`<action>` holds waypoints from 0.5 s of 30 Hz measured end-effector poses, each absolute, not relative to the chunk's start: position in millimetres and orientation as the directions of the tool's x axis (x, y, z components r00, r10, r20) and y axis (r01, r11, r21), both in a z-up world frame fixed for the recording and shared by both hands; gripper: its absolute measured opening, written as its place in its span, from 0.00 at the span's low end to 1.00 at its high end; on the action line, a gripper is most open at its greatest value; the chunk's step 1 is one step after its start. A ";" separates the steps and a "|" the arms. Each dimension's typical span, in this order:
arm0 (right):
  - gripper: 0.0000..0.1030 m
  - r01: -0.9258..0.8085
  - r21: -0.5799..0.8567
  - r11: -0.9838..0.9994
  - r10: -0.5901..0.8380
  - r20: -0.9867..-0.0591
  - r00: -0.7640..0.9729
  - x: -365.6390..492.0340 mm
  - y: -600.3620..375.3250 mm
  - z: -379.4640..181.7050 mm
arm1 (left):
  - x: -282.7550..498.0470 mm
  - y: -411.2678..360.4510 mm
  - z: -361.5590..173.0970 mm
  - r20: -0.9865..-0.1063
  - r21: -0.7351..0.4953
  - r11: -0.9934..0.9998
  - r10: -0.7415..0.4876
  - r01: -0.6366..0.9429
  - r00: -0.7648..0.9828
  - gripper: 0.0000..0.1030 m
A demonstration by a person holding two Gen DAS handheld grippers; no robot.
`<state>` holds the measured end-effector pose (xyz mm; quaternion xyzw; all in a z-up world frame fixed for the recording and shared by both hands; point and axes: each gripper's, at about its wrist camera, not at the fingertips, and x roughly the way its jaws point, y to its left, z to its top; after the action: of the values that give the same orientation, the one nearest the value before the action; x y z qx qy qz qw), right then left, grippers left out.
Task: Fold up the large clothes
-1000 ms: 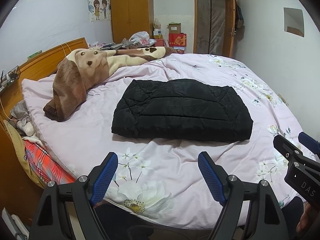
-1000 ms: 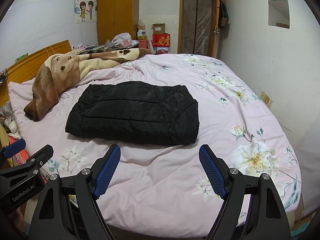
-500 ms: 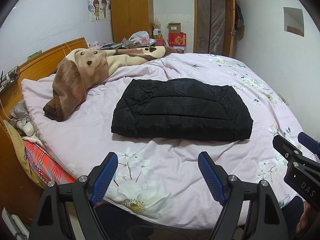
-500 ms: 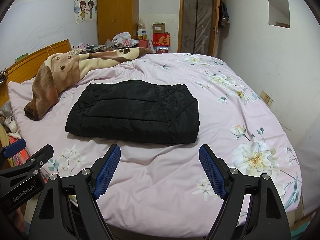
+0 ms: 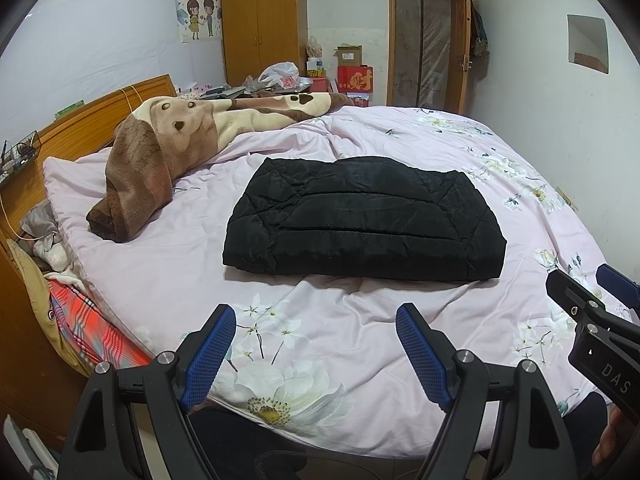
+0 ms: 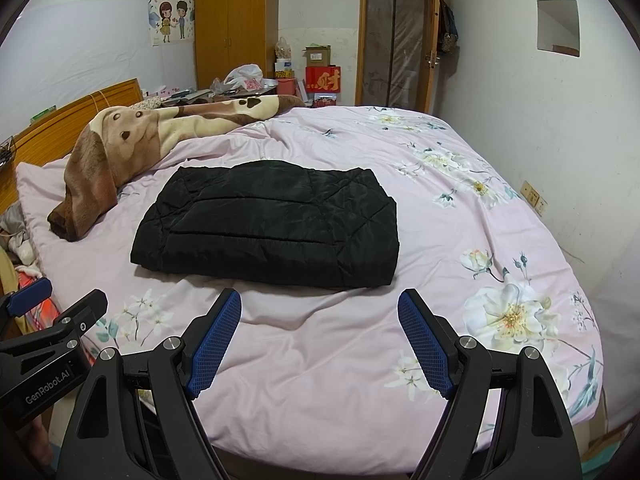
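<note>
Jacket (image 5: 362, 220), black and quilted, lies folded mid-frame on the pink floral bed cover (image 5: 360, 344), its long axis running left to right. "DAS" shows on the right gripper (image 6: 320, 336) body at the left view's right edge; "GenRobot.AI" on the left gripper (image 5: 316, 348) at the right view's left edge. Both grippers' blue fingers stand spread and empty, below the jacket, apart from it.

You hold your left gripper (image 5: 316, 336) and right gripper (image 6: 320, 320) side by side, both angled downward, blue-padded jaws spread wide, gripping nothing.
</note>
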<state>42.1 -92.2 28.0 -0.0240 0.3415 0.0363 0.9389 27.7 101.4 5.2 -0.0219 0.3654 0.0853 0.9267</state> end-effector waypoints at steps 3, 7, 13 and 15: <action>0.78 -0.084 -0.020 0.996 0.051 -0.644 0.763 42.1 -92.4 27.9 | 27.9 101.5 5.5 -0.680 0.023 0.985 0.142 -0.173 0.720 0.80; 0.78 -0.084 -0.020 0.996 0.052 -0.644 0.763 42.6 -92.7 27.1 | 28.5 101.8 5.6 -0.681 0.021 0.985 0.141 -0.174 0.718 0.80; 0.78 -0.085 -0.020 0.996 0.052 -0.645 0.762 41.7 -92.8 26.2 | 27.4 101.9 4.9 -0.682 0.018 0.985 0.137 -0.171 0.718 0.80; 0.78 -0.084 -0.020 0.996 0.052 -0.646 0.762 42.2 -93.0 26.1 | 27.0 102.5 4.0 -0.683 0.018 0.986 0.135 -0.168 0.718 0.80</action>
<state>42.2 -93.0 26.1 -0.0239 0.3432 0.0362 0.9383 27.0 102.5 4.0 -0.0228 0.3663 0.0817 0.9266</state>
